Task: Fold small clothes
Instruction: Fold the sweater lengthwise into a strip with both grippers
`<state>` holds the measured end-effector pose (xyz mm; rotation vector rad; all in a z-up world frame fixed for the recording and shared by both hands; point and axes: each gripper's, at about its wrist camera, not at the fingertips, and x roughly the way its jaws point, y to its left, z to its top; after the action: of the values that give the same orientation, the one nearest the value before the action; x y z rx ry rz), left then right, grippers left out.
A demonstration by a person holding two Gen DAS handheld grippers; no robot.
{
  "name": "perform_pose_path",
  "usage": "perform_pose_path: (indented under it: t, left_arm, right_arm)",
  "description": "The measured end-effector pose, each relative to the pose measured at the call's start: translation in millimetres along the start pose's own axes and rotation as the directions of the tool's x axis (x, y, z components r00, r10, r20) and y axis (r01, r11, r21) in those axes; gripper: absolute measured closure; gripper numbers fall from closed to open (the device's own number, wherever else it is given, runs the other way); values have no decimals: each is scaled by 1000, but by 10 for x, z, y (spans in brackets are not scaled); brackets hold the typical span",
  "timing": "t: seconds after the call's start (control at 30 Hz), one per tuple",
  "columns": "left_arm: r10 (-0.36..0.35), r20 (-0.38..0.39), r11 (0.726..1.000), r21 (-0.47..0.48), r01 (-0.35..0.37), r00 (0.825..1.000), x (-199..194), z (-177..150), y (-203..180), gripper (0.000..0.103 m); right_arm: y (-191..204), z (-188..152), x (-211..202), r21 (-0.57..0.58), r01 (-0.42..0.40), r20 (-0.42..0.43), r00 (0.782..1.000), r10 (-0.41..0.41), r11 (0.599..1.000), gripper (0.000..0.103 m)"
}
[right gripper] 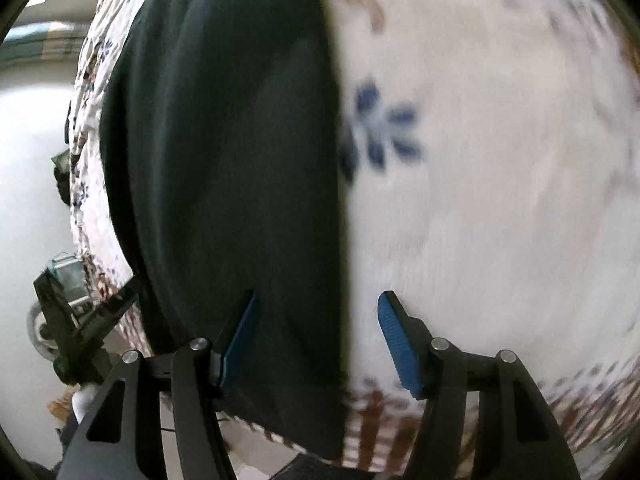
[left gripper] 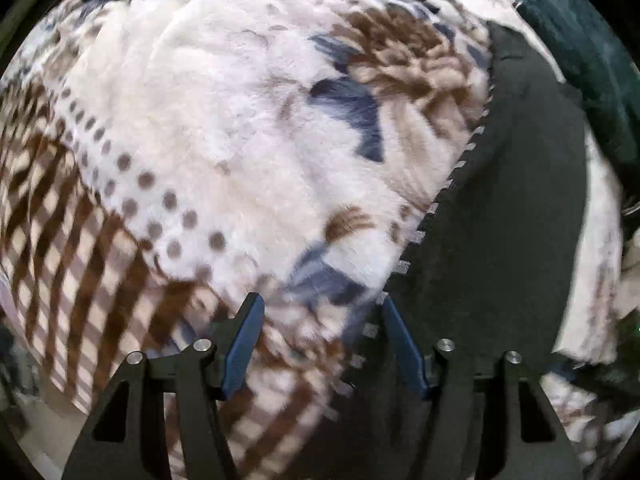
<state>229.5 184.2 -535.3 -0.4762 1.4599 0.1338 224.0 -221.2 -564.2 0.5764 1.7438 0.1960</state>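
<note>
While both claws gaped empty, left gripper [left gripper: 322, 308] and right gripper [right gripper: 316, 304] straddled opposite edges of dark garment [left gripper: 500, 220] flat on patterned fleece blanket [left gripper: 224, 128]. You needed garment edge only, not fleece.

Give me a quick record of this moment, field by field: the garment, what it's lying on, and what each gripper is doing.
garment: dark garment, lying spread on the blanket
surface: plush patterned blanket, cream with brown and blue motifs
left gripper: open, holding nothing, beside the garment's zigzag-stitched edge
right gripper: open, holding nothing, straddling the garment's straight edge
image quality: both views motion-blurred
</note>
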Motion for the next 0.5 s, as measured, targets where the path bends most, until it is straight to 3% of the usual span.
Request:
perform_pose_path:
  t: [0.1,0.2,0.27,0.3,0.33,0.37,0.4,0.47,0.5]
  left_arm:
    - [-66,-42,997,25,67,997,41,-195,-92,43]
    - [-36,-97,994,98,46,995,250,-411,-235,43]
    - [-12,-84,993,118,21,996,287,-499,-260,44]
    - [-16,-47,992,124,22,999,241,-557,-273,52]
    - [-22,-21,991,129,25,1000,202,-620,-296,84]
    - [-18,-10,990,136,20,1000,165,-683,-308,97]
    - [-39,3,988,147,38,999,107,-738,-318,98]
    - [-50,27,984,173,44,998,-3,-898,-295,98]
    - [-58,35,982,179,51,998,-73,-914,-300,98]
  right_arm:
    - [-49,-254,147,9,-40,-22,999,41,999,40]
    - [-76,-526,319,29,-75,-52,996,77,997,40]
    - [-67,-644,398,66,-113,-61,991,117,991,40]
    - [-75,-717,430,79,-135,-57,989,140,988,40]
    - [-87,-767,448,83,-144,-52,988,148,986,40]
    - [-86,-832,475,84,-137,-38,989,140,987,41]
    - [-87,-862,473,82,-130,-23,991,133,988,44]
    - [-93,-898,438,80,-92,9,996,91,993,78]
    - [-78,-939,433,85,-88,22,996,86,992,79]
